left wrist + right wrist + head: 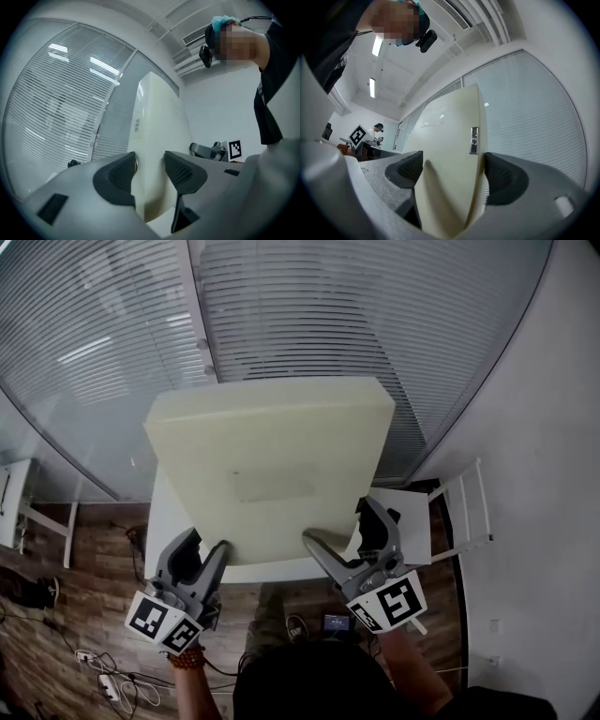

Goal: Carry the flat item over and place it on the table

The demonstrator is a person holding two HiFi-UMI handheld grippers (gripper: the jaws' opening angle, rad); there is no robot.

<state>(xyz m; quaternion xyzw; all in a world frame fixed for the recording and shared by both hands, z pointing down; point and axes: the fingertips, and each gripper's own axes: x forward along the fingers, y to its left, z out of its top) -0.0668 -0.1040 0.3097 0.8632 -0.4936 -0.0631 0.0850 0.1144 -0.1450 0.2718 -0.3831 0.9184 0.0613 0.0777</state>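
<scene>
Both grippers up close: left gripper (208, 547) and right gripper (342, 526) are each closed partway on the near edge of the pale flat slab (272, 456), with pads pressing both faces. All the rest of the slab reaches out ahead of the jaws, over the white table (412, 521) below them. The danger, I'd say, is that one-edge grip. The long overhang could lever the slab out of the pads, or it lands skewed if one side lets go first.
</scene>
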